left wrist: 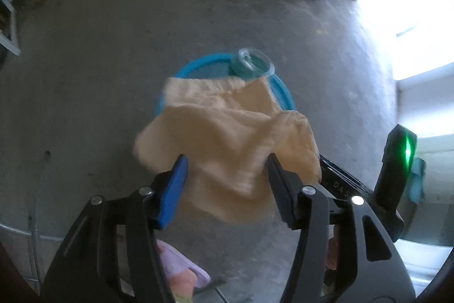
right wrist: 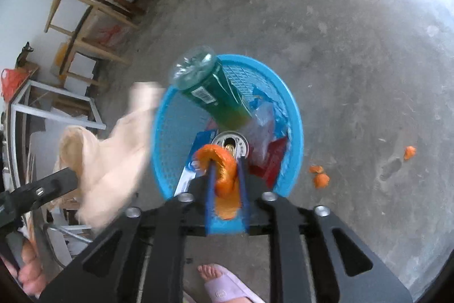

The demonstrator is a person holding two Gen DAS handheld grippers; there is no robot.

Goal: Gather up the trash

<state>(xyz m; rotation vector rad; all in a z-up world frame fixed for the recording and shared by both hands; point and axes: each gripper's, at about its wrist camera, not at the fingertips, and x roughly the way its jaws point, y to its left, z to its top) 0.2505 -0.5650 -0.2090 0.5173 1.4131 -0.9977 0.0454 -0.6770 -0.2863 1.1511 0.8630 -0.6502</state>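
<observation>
Trash over the bin

Bin [right wrist: 286, 110], blue mesh, sits on the grey floor [right wrist: 354, 47] right under both my grippers. My left gripper [left wrist: 227, 163] has its jaws spread wide; the cloth [left wrist: 227, 132], a pale peach rag, hangs in front of them over the bin rim, blurred, and I think no pad is touching it, though the smear makes that hard to call. From the right wrist view the same cloth sits at the bin's left edge. My right gripper [right wrist: 225, 175] has its jaws only slightly apart with an orange peel [right wrist: 224, 169] between them; I cannot tell if the pads press it. Inside the bin I see a green bottle [right wrist: 212, 93] leaning base-up against the rim, a can [right wrist: 238, 142] and some wrappers. More peel bits [right wrist: 320, 175] lie on the floor just right of the bin. A slippered foot [right wrist: 224, 286] shows below.
</observation>
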